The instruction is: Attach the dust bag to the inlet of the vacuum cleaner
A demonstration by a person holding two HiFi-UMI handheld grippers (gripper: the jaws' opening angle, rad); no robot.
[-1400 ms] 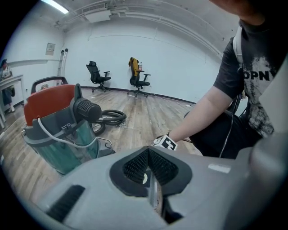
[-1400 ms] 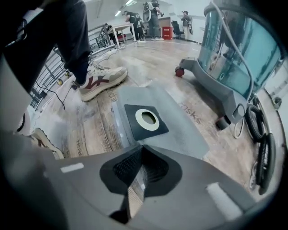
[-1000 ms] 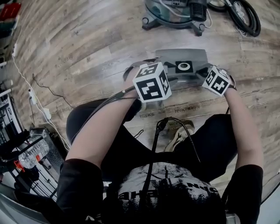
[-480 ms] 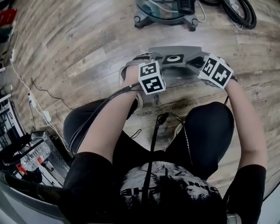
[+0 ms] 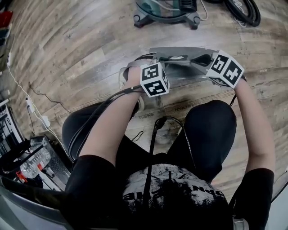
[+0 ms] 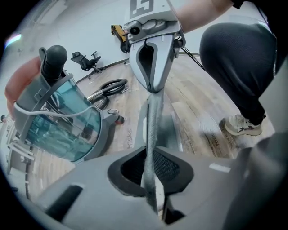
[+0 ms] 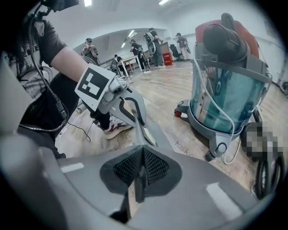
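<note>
The grey dust bag (image 5: 180, 72) with its black collar (image 5: 177, 57) hangs tilted above the wooden floor between my two grippers. My left gripper (image 5: 153, 60) is at the bag's left edge; in the left gripper view the edge (image 6: 153, 117) runs between its closing jaws (image 6: 150, 179) and the pads clamp it. My right gripper (image 5: 204, 60) is shut on the bag's right edge (image 7: 150, 130), thin between its pads (image 7: 140, 173). The vacuum cleaner (image 5: 166, 11) with its teal transparent tank (image 7: 227, 90) stands a short way beyond the bag.
A black hose (image 5: 243, 11) coils beside the vacuum. The person's knees and a shoe (image 5: 128, 74) are close under the bag. Cables (image 5: 36, 94) and equipment (image 5: 27, 157) lie at the left. People stand far off (image 7: 148, 42).
The bag went from lying flat on the floor to being tilted up. The left gripper came down onto its left edge and closed; the right gripper rose with the right edge.
</note>
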